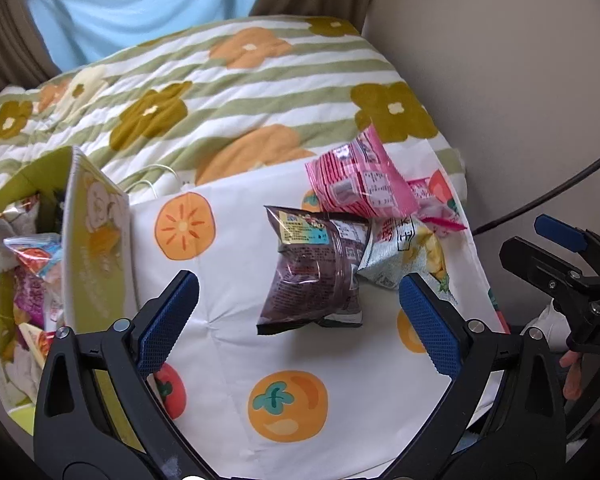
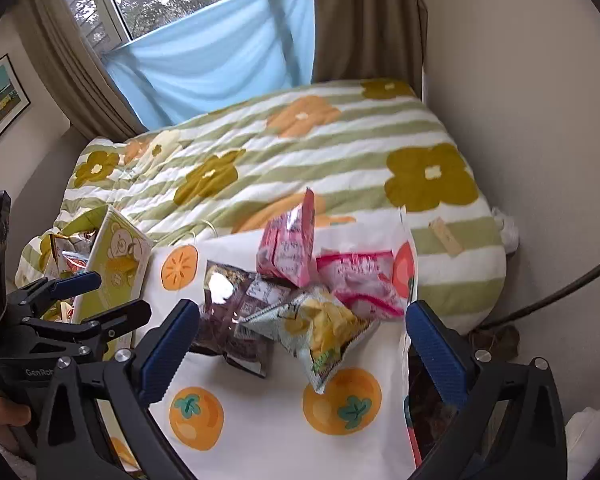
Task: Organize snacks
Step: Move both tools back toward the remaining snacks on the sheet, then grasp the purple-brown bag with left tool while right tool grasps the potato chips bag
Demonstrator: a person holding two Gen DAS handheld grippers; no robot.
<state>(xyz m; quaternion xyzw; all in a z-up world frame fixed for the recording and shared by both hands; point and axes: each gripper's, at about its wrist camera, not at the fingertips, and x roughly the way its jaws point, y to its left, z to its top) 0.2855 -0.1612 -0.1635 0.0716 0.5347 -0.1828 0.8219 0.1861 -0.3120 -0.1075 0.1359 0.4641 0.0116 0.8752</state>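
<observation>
Left wrist view is showing both grippers, left gripper (image 1: 298,312) and right gripper (image 2: 302,340), gaping wide and empty over the loose snack packets (image 1: 356,236), presumably readying to move them into the green box (image 1: 96,236).

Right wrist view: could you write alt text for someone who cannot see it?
An open hand-held gripper hovers over snack packets piled on a white cloth with orange fruit prints, spread on a flowered bed quilt. A yellow-green box of snacks stands at left.

Both grippers look the same: the left gripper (image 1: 298,316) and right gripper (image 2: 302,346) have chunky black plastic arms, silver screws at the pivots, and blue textured pads (image 1: 168,320) on the fingers.
</observation>
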